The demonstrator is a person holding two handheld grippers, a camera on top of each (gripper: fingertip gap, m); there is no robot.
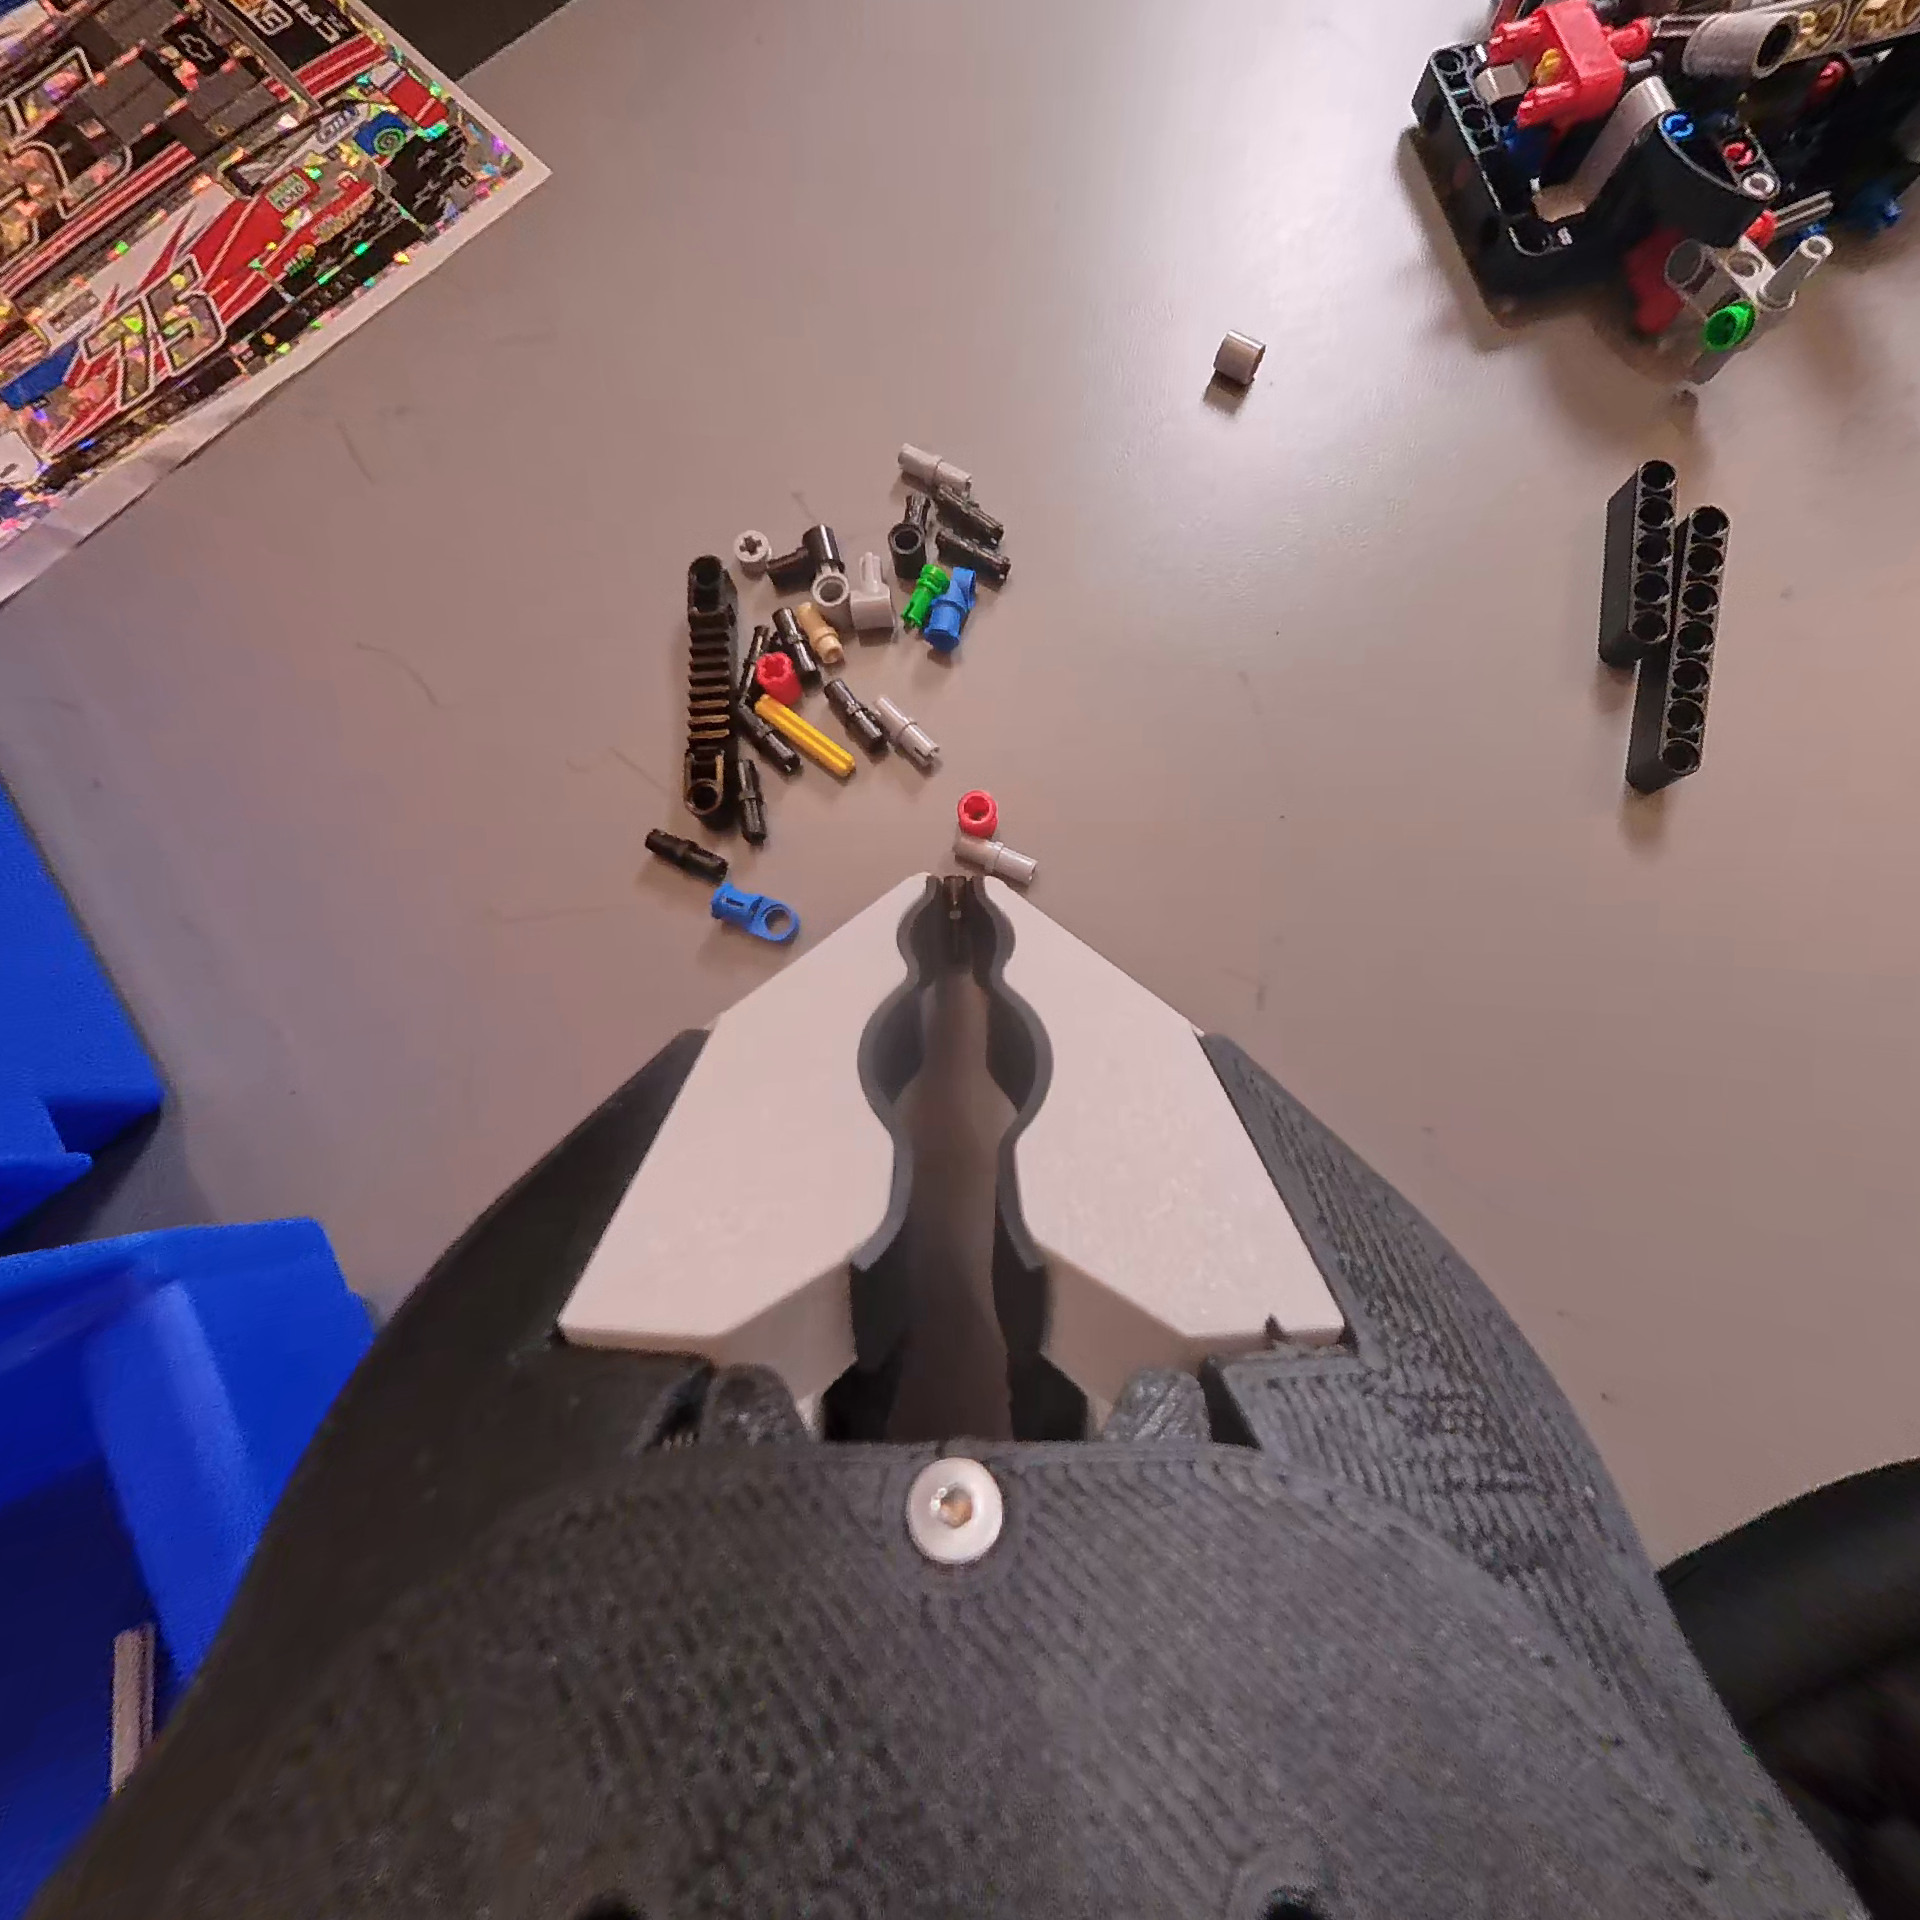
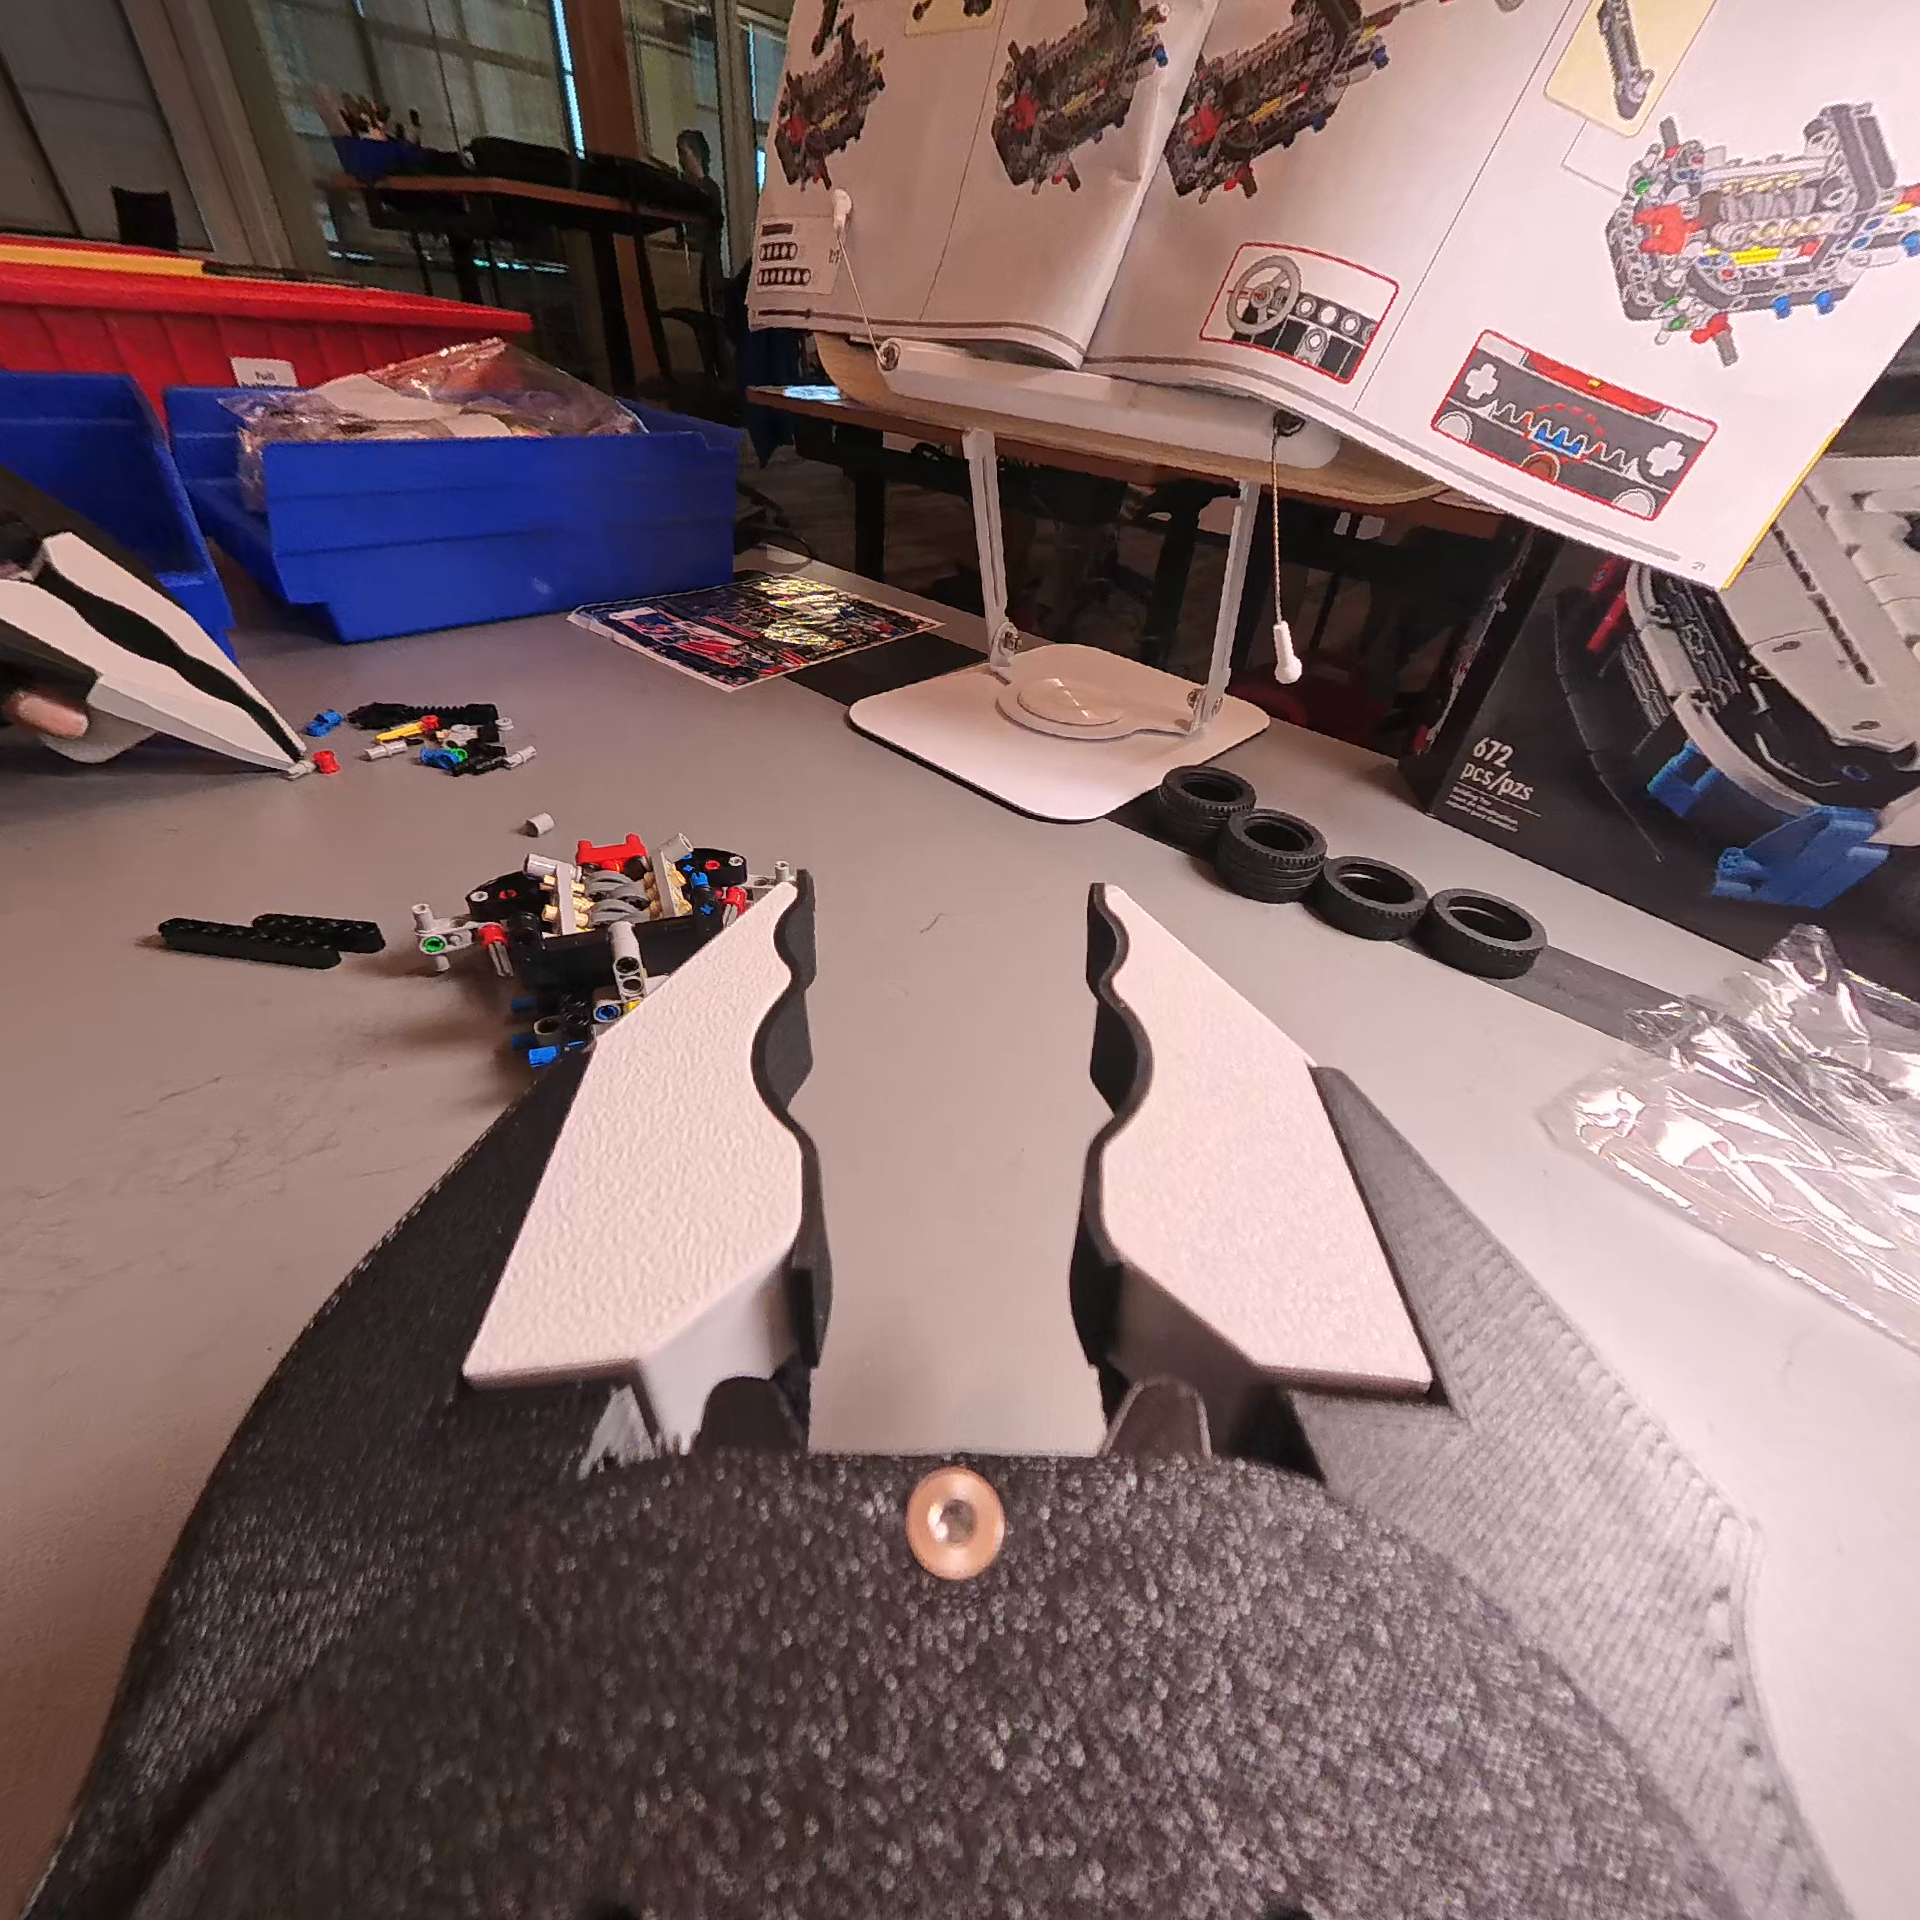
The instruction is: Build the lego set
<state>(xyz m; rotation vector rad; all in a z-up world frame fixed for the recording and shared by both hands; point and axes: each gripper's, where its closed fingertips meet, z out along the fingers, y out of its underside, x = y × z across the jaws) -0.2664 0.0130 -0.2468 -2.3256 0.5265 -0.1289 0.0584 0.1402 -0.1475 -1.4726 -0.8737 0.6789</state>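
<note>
My left gripper (image 1: pixel 958 883) is shut on a small black pin (image 1: pixel 956 916), tips low over the grey table beside a grey pin (image 1: pixel 994 857) and a red bush (image 1: pixel 977 812). It also shows in the right wrist view (image 2: pixel 291 764), at the left. A pile of small pins and connectors (image 1: pixel 831 644) lies just beyond it. The partly built model (image 1: pixel 1621 177) sits at the far right, and in the right wrist view (image 2: pixel 603 925) just left of my right gripper (image 2: pixel 951 899), which is open and empty. Two black beams (image 1: pixel 1662 623) lie side by side near the model.
A lone grey bush (image 1: pixel 1236 361) lies between pile and model. A sticker sheet (image 1: pixel 208 239) lies at the far left and blue bins (image 2: pixel 488 520) stand behind it. An instruction booklet (image 2: pixel 1351 208) rests on a white stand (image 2: pixel 1060 727). Tyres (image 2: pixel 1351 894), the set box (image 2: pixel 1662 748) and plastic bags (image 2: pixel 1766 1122) are on the right.
</note>
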